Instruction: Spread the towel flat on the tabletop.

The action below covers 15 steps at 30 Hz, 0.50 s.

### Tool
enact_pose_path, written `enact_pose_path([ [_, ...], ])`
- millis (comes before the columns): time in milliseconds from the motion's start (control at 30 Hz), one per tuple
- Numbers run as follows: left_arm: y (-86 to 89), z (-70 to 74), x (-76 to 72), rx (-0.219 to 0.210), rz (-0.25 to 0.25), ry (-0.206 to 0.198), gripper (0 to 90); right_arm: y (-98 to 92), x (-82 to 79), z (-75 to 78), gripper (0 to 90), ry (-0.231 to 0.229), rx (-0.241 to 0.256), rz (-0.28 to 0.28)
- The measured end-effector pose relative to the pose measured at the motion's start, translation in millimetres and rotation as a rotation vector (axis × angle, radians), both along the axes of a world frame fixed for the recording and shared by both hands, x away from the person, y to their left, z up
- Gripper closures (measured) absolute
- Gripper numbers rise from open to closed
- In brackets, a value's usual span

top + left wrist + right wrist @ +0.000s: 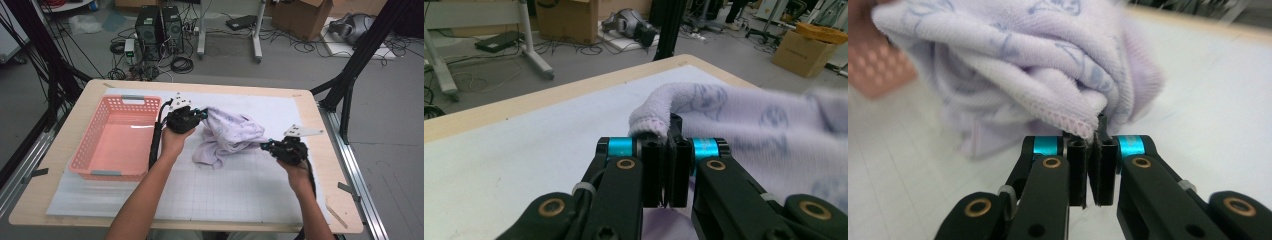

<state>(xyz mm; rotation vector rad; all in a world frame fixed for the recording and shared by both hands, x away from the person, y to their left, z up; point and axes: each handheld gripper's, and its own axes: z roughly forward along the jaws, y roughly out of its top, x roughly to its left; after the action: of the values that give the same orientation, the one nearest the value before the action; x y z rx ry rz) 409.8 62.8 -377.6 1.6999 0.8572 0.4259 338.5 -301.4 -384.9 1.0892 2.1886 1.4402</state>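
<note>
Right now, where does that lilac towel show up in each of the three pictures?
High view: the towel hangs bunched at the table's middle, between the left gripper and right gripper.
Left gripper view: upper right, its edge pinched in the shut jaws.
Right gripper view: upper centre, its stitched hem in the shut jaws.
Shared landmark: the white mat under the towel.

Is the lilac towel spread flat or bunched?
Bunched: the lilac towel hangs crumpled between the left tool and right tool, each shut on an edge.

Lab: computer towers (160,31), floor cables (181,64), cardboard boxes (302,17), black rig frame (357,57)
</note>
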Motion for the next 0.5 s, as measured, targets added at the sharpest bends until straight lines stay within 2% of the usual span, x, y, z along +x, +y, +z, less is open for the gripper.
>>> enact_pose_path([
  [100, 0.8, 1.8, 0.6, -0.006, 0.035, -0.022, 87.5, -14.7, 15.1, 19.1, 87.8, -0.036, 0.089, -0.085],
  [200, -1.8, -2.8, 3.4, 0.028, 0.040, -0.007, 87.4, -21.4, 38.1, 25.7, 87.7, -0.044, 0.112, -0.182],
  [267, -2.7, -7.2, 6.6, 0.049, 0.053, 0.007, 87.4, -22.7, 50.7, 22.2, 87.7, -0.042, 0.094, -0.240],
  [333, -3.2, -12.4, 10.7, 0.082, 0.082, 0.023, 87.4, -23.8, 58.6, 16.8, 87.7, -0.043, 0.054, -0.299],
  [433, -4.2, -21.3, 16.7, 0.104, 0.100, 0.063, 86.6, -26.5, 64.8, 7.0, 87.6, 0.004, -0.019, -0.344],
  [467, -5.4, -23.5, 17.7, 0.096, 0.101, 0.075, 82.5, -27.3, 65.6, 4.5, 87.1, 0.014, -0.031, -0.341],
  [500, -6.3, -24.8, 18.4, 0.087, 0.096, 0.089, 74.6, -27.5, 65.1, 3.4, 86.5, 0.022, -0.047, -0.335],
])
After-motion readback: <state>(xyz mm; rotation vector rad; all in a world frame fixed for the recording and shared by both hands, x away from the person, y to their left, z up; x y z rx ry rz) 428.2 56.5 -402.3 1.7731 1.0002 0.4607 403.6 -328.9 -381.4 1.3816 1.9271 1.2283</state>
